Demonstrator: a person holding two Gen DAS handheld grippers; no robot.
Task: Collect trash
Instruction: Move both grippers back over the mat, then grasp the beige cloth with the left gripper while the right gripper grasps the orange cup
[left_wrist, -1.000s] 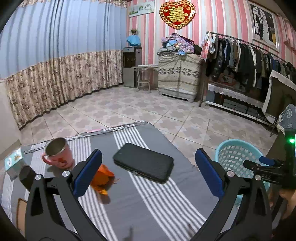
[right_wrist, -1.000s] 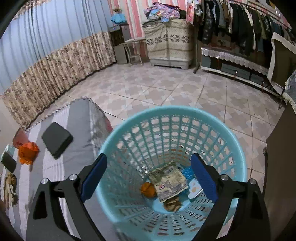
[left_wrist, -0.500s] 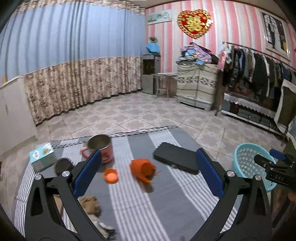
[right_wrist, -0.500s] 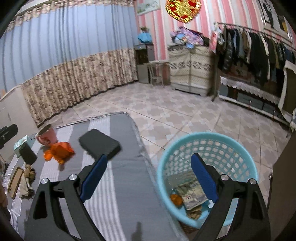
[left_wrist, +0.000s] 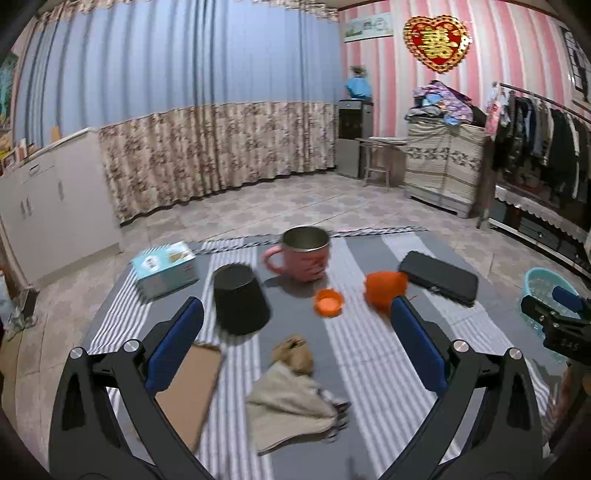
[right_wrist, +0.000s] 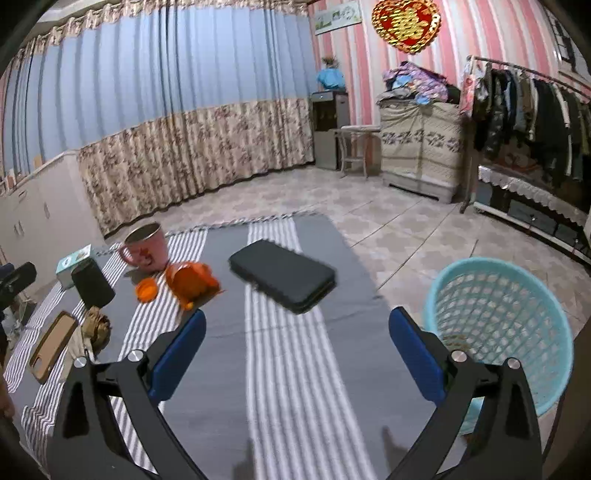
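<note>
Both grippers, left gripper (left_wrist: 295, 339) and right gripper (right_wrist: 295, 354), have jaws spread and empty, the right's opening, and risk grabbing the pink mug (left_wrist: 304, 254) at frame centre instead of the crumpled brown paper (left_wrist: 293, 354) below it.

Pink striped wall (right_wrist: 454, 48), blue curtains (left_wrist: 166, 62) with floral hem, tiled floor (right_wrist: 399, 221), clothes rack (right_wrist: 535, 103), covered cabinet (left_wrist: 443, 162)

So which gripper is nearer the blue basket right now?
Right. The right gripper has the basket just beside its right finger; the left gripper sits over the mat's middle, farther off.
</note>
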